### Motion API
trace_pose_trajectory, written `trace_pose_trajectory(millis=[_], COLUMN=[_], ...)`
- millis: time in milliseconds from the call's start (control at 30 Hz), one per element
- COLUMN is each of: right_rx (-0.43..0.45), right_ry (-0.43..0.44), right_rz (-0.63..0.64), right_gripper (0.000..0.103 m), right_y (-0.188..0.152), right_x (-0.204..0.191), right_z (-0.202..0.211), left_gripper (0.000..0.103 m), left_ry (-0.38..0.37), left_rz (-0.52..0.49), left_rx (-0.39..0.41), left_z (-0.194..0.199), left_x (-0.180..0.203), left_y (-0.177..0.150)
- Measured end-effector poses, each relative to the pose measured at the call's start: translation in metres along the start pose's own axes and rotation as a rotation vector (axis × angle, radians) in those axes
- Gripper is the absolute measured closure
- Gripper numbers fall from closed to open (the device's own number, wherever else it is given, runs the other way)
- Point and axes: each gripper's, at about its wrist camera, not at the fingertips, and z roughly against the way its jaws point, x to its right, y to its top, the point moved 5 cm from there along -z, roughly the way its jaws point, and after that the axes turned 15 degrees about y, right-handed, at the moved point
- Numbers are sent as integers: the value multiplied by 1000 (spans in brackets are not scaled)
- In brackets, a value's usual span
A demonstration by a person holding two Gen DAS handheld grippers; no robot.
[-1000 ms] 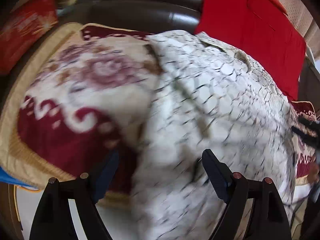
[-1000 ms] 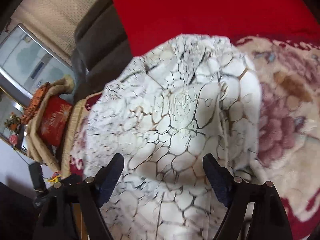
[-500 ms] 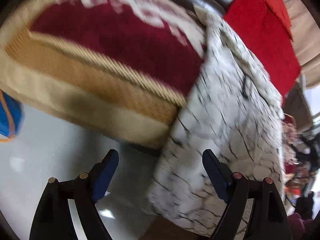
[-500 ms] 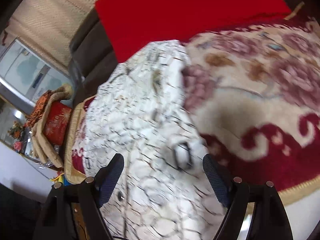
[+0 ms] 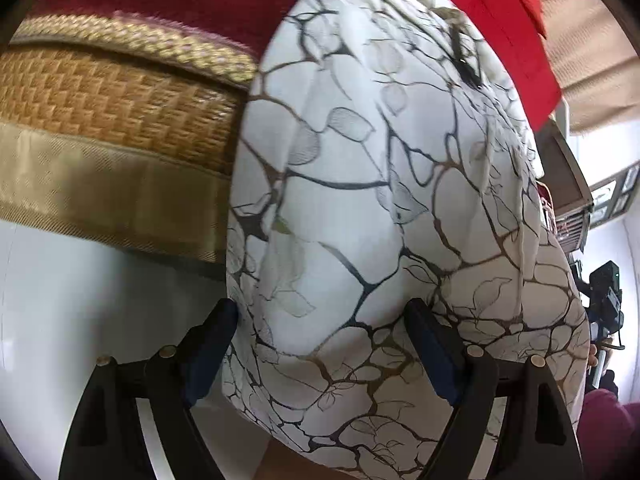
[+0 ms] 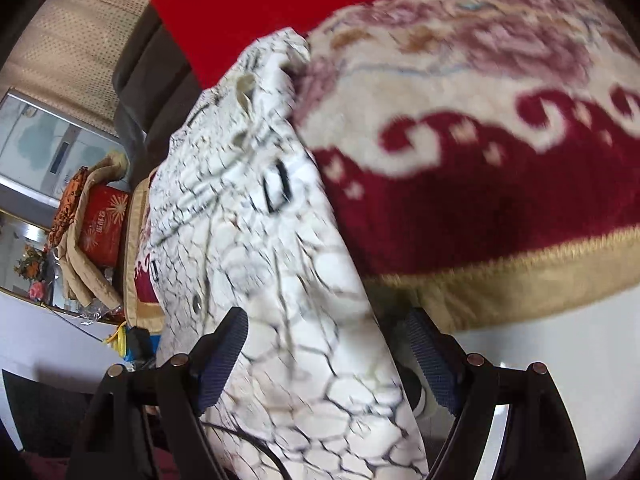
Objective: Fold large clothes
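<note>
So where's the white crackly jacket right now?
The white jacket hangs over the front edge of the red flowery blanket on the sofa, filling the middle of both wrist views, its lower part between each gripper's open jaws, above the pale floor.

The garment hangs over the blanket's front edge, a cloth lying behind both.

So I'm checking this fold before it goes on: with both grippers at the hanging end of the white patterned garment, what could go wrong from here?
1. The white patterned garment hangs off the sofa cushion's edge toward the floor; its low end may drag.
2. The left gripper and right gripper are both open around thick cloth, so a close may catch only some layers.
3. The black buckle could snag.
</note>
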Motion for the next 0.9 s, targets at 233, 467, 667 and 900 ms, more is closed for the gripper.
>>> trace_pose_trajectory(millis=[233,467,667,900], right_rx=[-53,-77,-91,-161], right_ry=[31,136,149,216], right_rz=[-22,11,152,182], right_gripper=[19,45,79,80], right_y=[-18,-26,-23,-16], right_x=[28,14,-34,-60], right_z=[-22,-46,-46,-57], left_gripper=[60,16,94,66], left_ry=[-33,-4,-74,-79], left_rz=[-56,135,-17,-76], left_rx=[9,-62,-10,-18], left_z=[2,-12,-5,3], left_x=[28,8,48,74], left_y=[2,18,22,29])
